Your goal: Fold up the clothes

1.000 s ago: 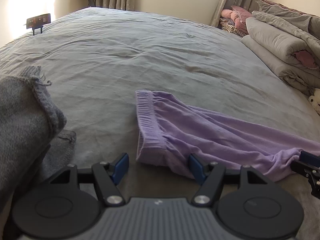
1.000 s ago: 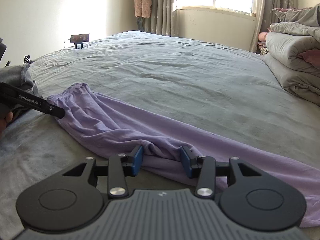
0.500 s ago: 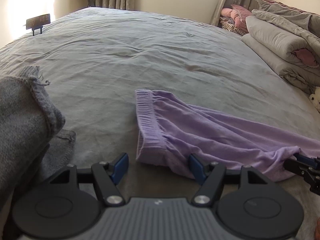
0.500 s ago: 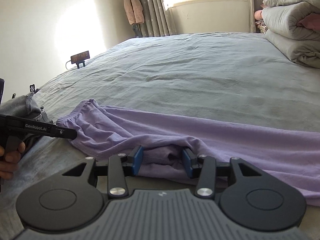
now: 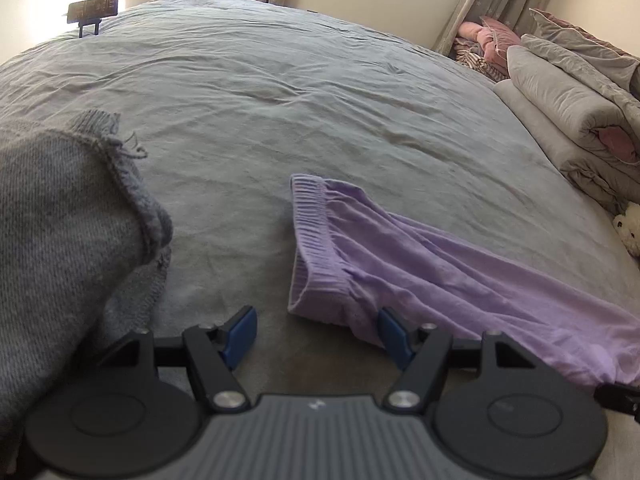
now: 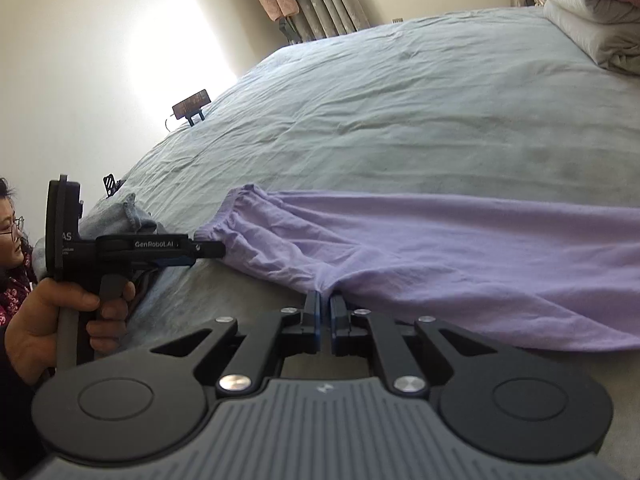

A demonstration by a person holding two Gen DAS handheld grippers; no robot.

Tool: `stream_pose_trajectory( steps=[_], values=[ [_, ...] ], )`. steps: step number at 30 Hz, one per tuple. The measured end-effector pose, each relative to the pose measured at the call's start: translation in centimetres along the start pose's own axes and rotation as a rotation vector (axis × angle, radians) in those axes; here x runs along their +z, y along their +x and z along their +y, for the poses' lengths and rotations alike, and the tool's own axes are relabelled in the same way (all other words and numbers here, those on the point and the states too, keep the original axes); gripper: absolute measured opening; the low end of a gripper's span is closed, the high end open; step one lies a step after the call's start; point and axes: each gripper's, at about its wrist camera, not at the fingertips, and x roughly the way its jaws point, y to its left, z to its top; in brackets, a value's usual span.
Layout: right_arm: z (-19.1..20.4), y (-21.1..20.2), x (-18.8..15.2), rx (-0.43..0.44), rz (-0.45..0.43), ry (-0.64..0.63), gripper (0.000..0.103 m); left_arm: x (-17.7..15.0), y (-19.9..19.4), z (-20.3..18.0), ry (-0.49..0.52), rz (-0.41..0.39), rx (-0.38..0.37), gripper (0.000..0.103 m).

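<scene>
The purple trousers (image 6: 440,248) lie stretched across the near part of the grey bed (image 6: 400,100), the ribbed waistband (image 5: 316,240) toward the left and the legs running off to the right. The right hand-held gripper (image 6: 325,312) has its blue-padded fingers pressed nearly together on a pinch of the purple cloth at the garment's near edge, partway along from the waistband. The left hand-held gripper (image 5: 316,334) stands wide, its fingers well apart just in front of the waistband corner; the right-hand pad (image 5: 394,334) sits against the cloth's near fold, the other over bare sheet (whether the pad truly touches the cloth I cannot tell). In the right wrist view a hand (image 6: 52,320) grips the left tool's handle, its tip at the waistband end. A grey knitted garment (image 5: 68,220) is heaped at the left, near the waistband but apart from it. Folded grey quilts (image 5: 572,120) are stacked at the bed's far right, and a small dark stand (image 5: 93,10) sits at the far left edge
</scene>
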Motion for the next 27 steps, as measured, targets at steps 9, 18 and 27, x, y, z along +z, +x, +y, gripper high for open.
stream_pose_trajectory(
  steps=[9, 18, 27],
  values=[
    [0.5, 1.0, -2.1, -0.062, 0.044, 0.000, 0.014, -0.4, -0.6, 0.4, -0.018, 0.018, -0.008, 0.068],
    [0.3, 1.2, -1.5, -0.136, -0.061, -0.096, 0.015, -0.4, -0.7, 0.5, -0.016, 0.020, -0.010, 0.068],
    [2.3, 3.3, -2.5, -0.155, -0.053, -0.287, 0.062, -0.4, -0.7, 0.5, -0.023, 0.023, -0.013, 0.068]
  ],
)
